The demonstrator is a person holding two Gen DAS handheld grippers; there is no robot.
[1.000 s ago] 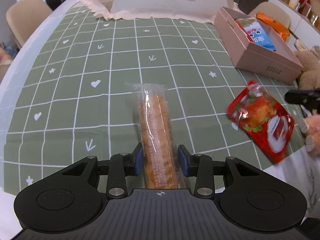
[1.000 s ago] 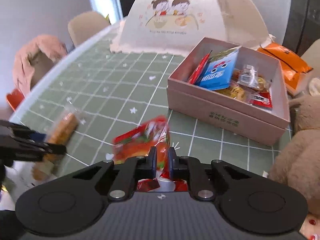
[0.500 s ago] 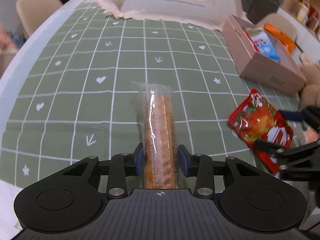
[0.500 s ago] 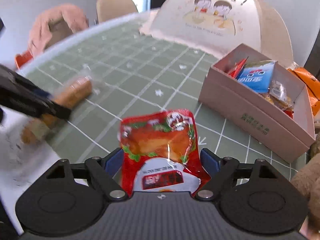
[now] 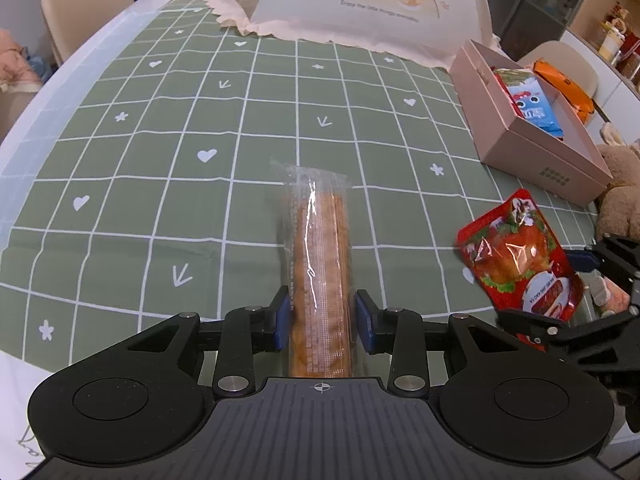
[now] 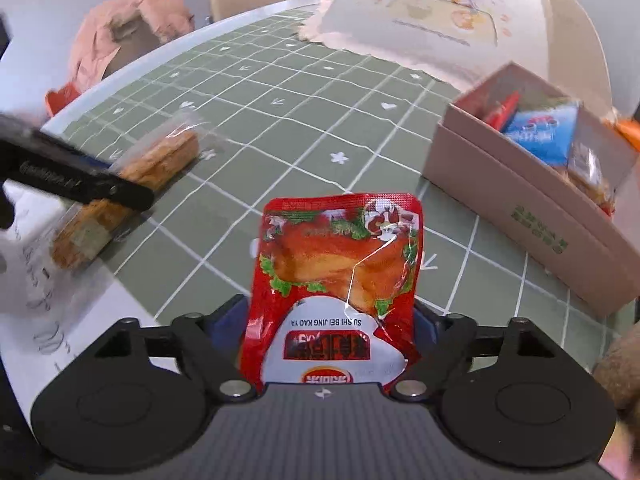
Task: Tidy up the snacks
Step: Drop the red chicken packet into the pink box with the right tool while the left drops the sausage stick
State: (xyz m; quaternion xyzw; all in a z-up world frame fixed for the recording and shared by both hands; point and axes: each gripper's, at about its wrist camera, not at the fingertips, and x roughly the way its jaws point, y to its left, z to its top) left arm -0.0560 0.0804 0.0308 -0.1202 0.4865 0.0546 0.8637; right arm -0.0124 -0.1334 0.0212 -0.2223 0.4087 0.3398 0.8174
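A long biscuit pack (image 5: 320, 264) in clear wrap lies lengthwise on the green checked cloth (image 5: 160, 184). My left gripper (image 5: 323, 320) is shut on its near end, with a blue pad against each side. To the right a red roast-duck pouch (image 6: 340, 264) rests on the cloth between the fingers of my right gripper (image 6: 326, 320). Those jaws are closing, and the pads meet the pouch's side edges. In the right wrist view the biscuit pack (image 6: 160, 160) shows at the left. In the left wrist view the red pouch (image 5: 516, 260) shows at the right.
A pink open box (image 5: 532, 152) holding several snack packets stands at the far right, with an orange packet (image 5: 560, 80) behind it. A mesh food cover (image 5: 360, 0) stands at the back and a plush toy (image 5: 616, 200) at the right edge. The table's white rim (image 6: 80, 320) runs close in front.
The right gripper was shut with the pouch at its tips. It then spread wide around the pouch and has narrowed onto its edges. The left gripper stayed on the biscuit pack and rolled slightly.
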